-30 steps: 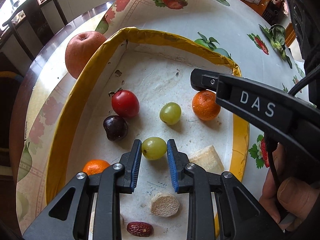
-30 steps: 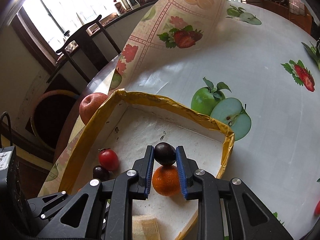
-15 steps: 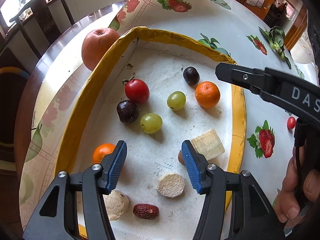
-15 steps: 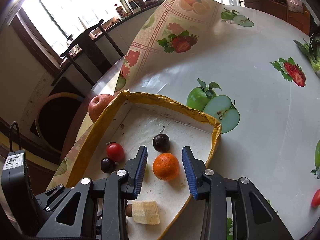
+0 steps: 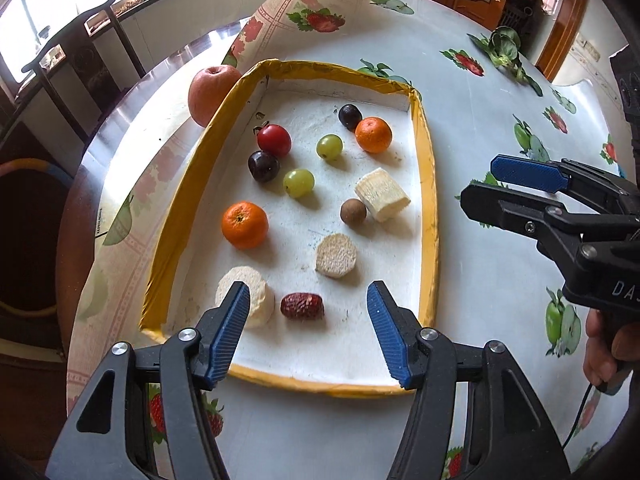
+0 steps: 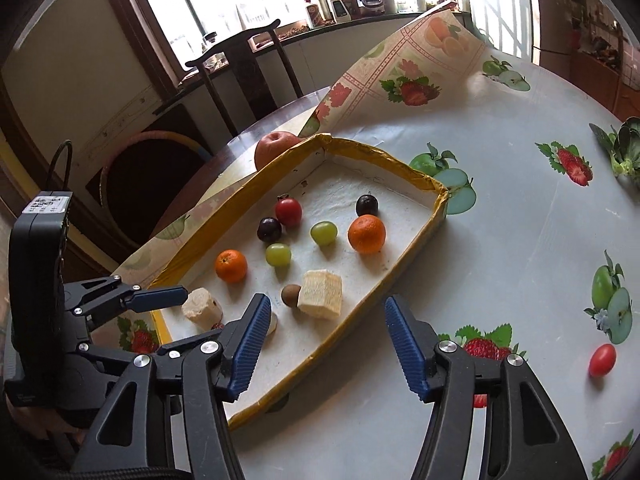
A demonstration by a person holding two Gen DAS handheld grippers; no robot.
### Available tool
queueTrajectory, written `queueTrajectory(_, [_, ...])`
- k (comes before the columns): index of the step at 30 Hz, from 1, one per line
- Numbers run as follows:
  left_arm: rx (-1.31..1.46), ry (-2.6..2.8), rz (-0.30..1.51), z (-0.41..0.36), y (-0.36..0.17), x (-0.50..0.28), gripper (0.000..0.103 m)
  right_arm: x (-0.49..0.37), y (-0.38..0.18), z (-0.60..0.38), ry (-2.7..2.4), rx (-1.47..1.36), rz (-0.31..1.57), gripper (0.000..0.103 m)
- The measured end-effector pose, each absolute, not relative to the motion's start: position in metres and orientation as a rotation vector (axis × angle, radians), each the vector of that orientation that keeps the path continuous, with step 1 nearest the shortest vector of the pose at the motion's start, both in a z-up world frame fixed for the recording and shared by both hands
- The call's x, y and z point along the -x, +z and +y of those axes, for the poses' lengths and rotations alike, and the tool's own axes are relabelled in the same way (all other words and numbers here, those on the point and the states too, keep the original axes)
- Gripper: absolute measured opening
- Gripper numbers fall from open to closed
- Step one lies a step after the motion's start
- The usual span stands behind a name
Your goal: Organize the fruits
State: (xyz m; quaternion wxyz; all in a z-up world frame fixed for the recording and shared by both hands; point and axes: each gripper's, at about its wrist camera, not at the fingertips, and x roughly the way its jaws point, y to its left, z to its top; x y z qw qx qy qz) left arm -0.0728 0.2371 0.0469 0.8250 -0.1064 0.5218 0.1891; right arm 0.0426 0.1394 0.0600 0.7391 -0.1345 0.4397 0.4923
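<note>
1. While most of the fruit lies inside the yellow-rimmed tray [image 5: 428, 184], two dark grapes [image 5: 263, 165] [image 5: 350, 117], two green grapes [image 5: 298, 183] [image 5: 329, 146], a red cherry tomato [image 5: 274, 140] and two small oranges [image 5: 245, 225] [image 5: 373, 135] sit apart on its white floor.
2. Nearer the camera in the tray lie a banana chunk [image 5: 382, 197] touching a brown round fruit [image 5: 353, 212], two pale round slices [image 5: 336, 255] [image 5: 256, 296] and a red date [image 5: 302, 306].
3. An apple [image 5: 208, 94] rests against the tray's outer wall on the desk [image 5: 480, 280]; another cherry tomato [image 6: 602, 360] lies well apart on the fruit-print cloth.
4. The left claw [image 5: 308, 334] hovers over the tray's near end, jaws opening, nothing between them.
5. The right claw [image 6: 326, 350] hangs over the tray's right rim, jaws opening and empty.
</note>
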Motion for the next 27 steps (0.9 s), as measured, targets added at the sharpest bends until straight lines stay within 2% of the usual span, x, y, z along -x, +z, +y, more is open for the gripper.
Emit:
queueTrajectory(1, [0.217,0.397,1.104,0.235,0.05,0.078,0.06,-0.038,0.06,0.135,1.096,0.301,0.963,0.065])
queueTrajectory(3, [0.191,0.396,1.091,0.228,0.055,0.089,0.072,-0.026,0.059,0.127,1.119,0.343,0.946,0.067])
queueTrajectory(5, [0.159,0.401,1.061,0.221,0.063,0.101,0.078,-0.012,0.058,0.123,1.151,0.405,0.924,0.068])
queueTrajectory(13, [0.175,0.386,1.033,0.209,0.076,0.137,0.078,0.058,0.056,0.102,1.285,0.657,0.763,0.072])
queueTrajectory(27, [0.154,0.387,1.009,0.199,0.088,0.159,0.078,0.089,0.068,0.096,1.317,0.674,0.726,0.072])
